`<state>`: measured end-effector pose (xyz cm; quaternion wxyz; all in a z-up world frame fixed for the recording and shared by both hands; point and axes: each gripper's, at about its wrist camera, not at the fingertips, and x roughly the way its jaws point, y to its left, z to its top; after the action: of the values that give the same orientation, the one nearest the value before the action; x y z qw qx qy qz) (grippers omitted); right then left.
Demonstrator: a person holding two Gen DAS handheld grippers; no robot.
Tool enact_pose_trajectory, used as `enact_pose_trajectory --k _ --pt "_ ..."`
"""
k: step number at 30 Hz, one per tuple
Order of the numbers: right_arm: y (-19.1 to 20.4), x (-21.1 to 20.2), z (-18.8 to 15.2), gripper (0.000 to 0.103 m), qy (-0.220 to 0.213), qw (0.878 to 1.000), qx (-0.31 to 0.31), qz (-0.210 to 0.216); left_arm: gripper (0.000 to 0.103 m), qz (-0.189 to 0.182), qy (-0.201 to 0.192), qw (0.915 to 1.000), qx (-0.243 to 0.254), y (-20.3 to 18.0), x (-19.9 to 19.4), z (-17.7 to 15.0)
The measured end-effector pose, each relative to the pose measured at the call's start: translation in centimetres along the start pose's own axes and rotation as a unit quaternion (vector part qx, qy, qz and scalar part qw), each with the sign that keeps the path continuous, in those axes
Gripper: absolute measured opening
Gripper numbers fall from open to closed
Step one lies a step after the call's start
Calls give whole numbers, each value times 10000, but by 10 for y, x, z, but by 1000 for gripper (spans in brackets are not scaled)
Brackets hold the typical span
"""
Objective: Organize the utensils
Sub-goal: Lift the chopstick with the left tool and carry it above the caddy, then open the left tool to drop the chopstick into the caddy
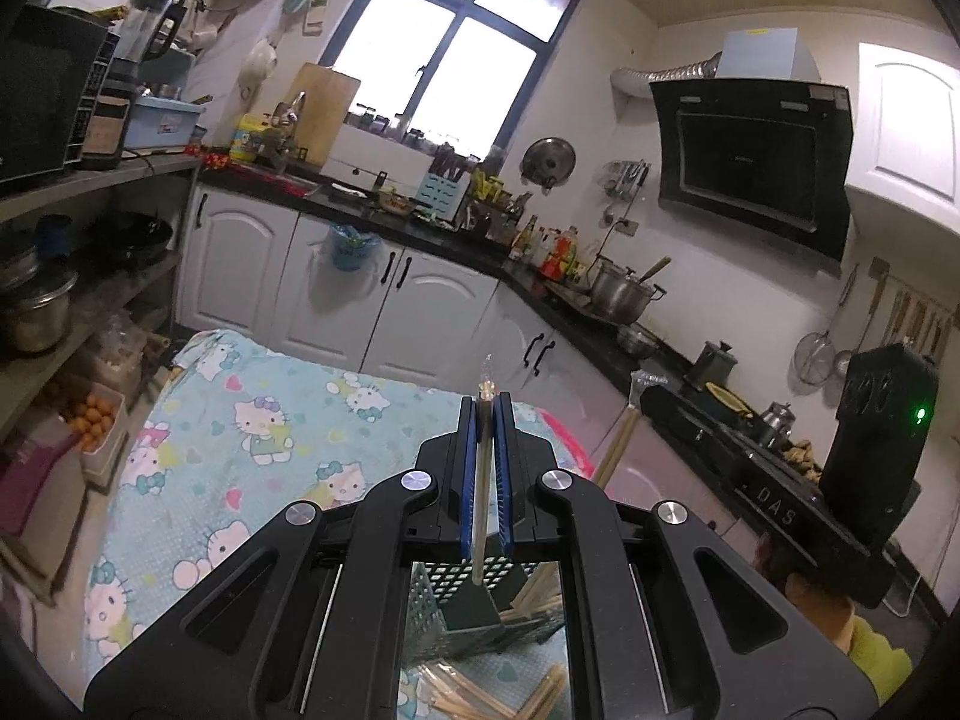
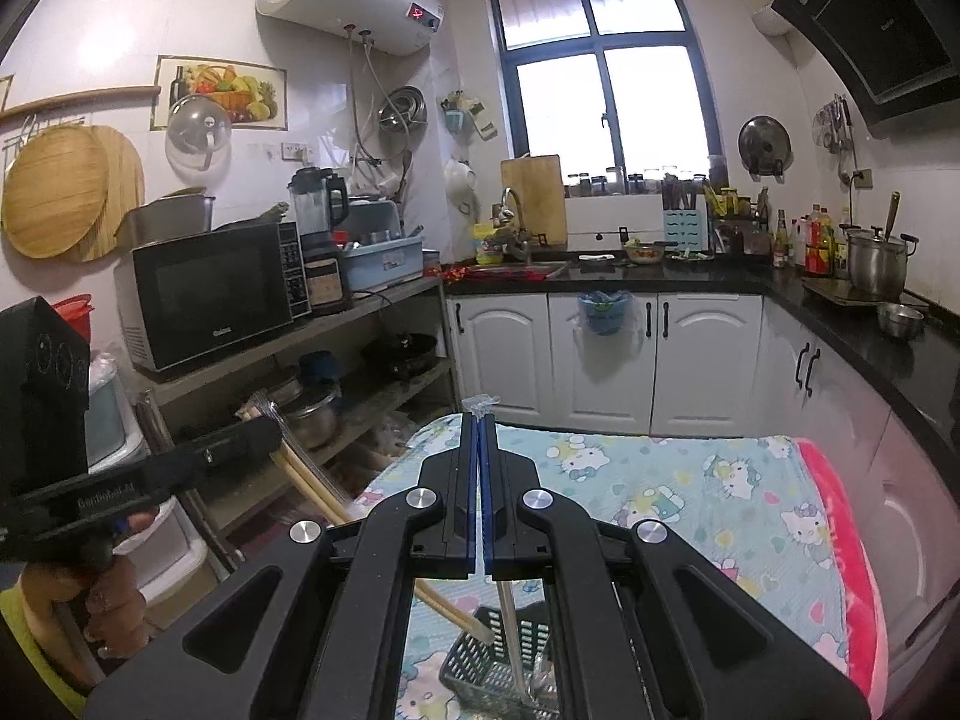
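Each gripper is matte black plastic with two long angled linkage arms joined by round silver screws. The left gripper [image 1: 486, 414] and right gripper [image 2: 480, 426] both carry narrow fingers lined with blue pads [image 1: 467, 468]. In the right wrist view, at lower left, the other tool's black body bears small white lettering, above a bare-skinned hand [image 2: 111, 603] and a yellow-green sleeve [image 2: 36, 669]. A green light [image 1: 919, 416] glows on a black box at the right of the left wrist view.
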<state>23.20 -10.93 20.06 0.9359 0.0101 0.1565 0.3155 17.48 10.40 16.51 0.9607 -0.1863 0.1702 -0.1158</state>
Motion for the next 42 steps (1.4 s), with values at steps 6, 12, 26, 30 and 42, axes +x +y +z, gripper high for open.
enact_pose_trajectory --k 6,12,26,30,42 --pt "-8 13 -4 1 -20 9999 -59 -118 3 176 119 9996 182 -3 18 -13" --pt "-19 21 -17 1 39 9995 -91 -296 3 237 270 9991 236 -4 30 -28" --pt "-44 26 -47 10 373 9978 260 -481 3 316 620 9976 40 3 49 -56" --pt "-49 21 -54 28 411 9972 321 -535 22 366 664 9971 -24 4 48 -60" --pt "-52 -5 -65 52 410 9969 411 -534 87 419 414 9979 -272 8 20 -61"
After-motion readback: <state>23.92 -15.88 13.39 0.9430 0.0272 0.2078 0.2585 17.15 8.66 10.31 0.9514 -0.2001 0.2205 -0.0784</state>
